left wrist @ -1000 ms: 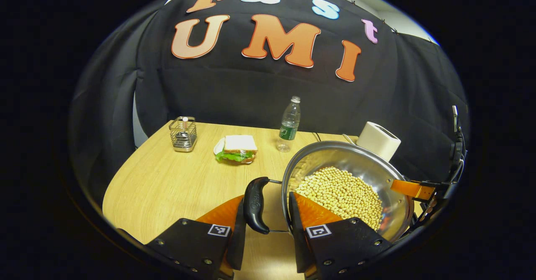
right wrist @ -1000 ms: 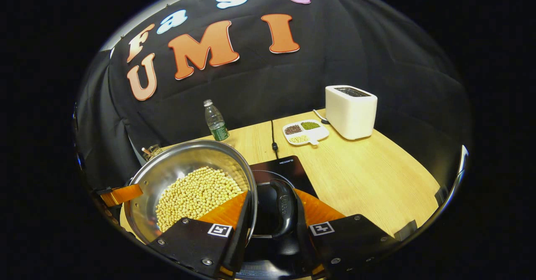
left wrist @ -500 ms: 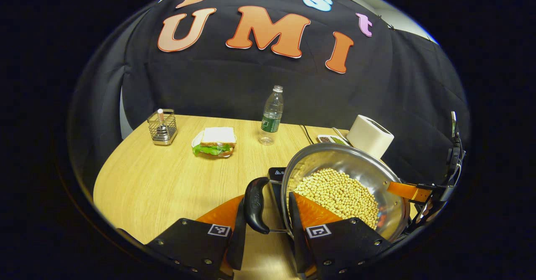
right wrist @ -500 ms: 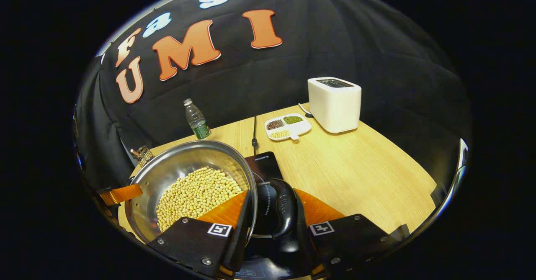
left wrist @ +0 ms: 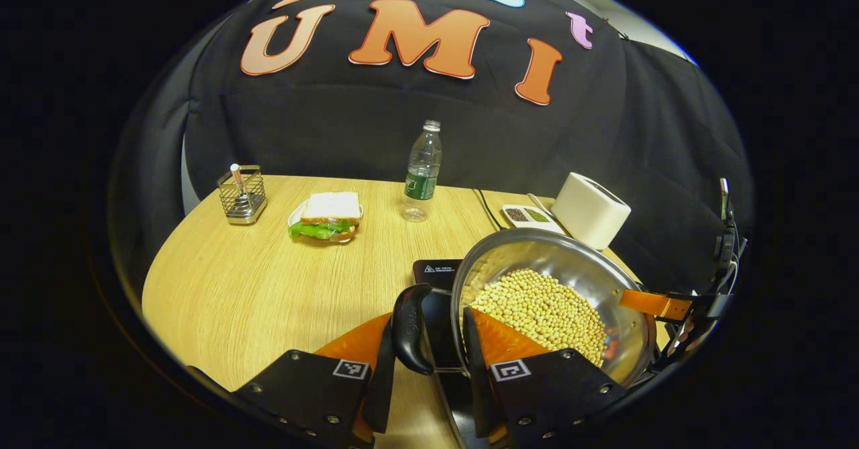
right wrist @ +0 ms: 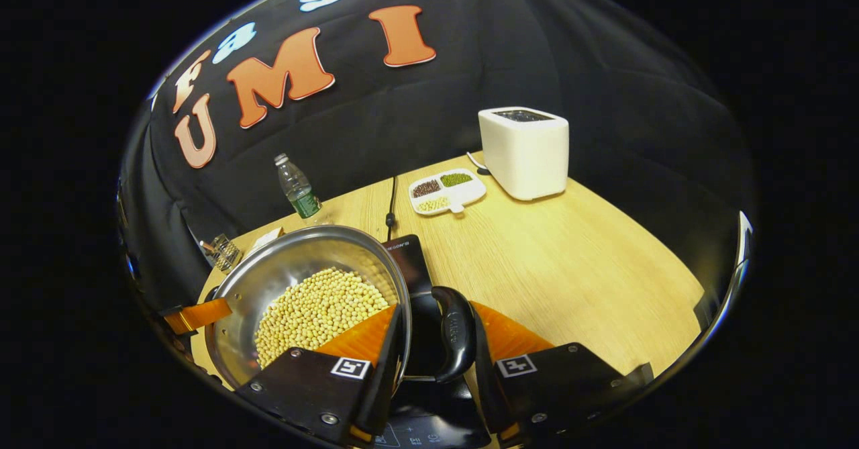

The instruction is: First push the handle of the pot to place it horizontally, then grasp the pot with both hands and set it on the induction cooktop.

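A steel pot (left wrist: 604,281) filled with soybeans (left wrist: 537,308) hangs above the table, carried by both grippers. My left gripper (left wrist: 426,362) is shut on the pot's black left handle (left wrist: 408,328), one finger outside the handle and the other inside the rim. My right gripper (right wrist: 436,368) clamps the black right handle (right wrist: 456,331) the same way, beside the pot (right wrist: 282,274). The black induction cooktop (left wrist: 439,274) lies on the table under the pot's left side, and the cooktop (right wrist: 406,258) also shows under the right handle. Each view shows the other gripper's finger at the pot's far rim.
At the back of the wooden table stand a water bottle (left wrist: 421,174), a sandwich on a plate (left wrist: 327,215) and a wire holder (left wrist: 241,194). A white toaster (right wrist: 525,150) and a divided dish of beans (right wrist: 446,190) sit back right. The cooktop's cable (right wrist: 391,201) runs toward the wall.
Both grippers have carried the pot across the table with their grip unchanged. The cooktop has come into the left gripper view under the left handle, and the back objects have slid away.
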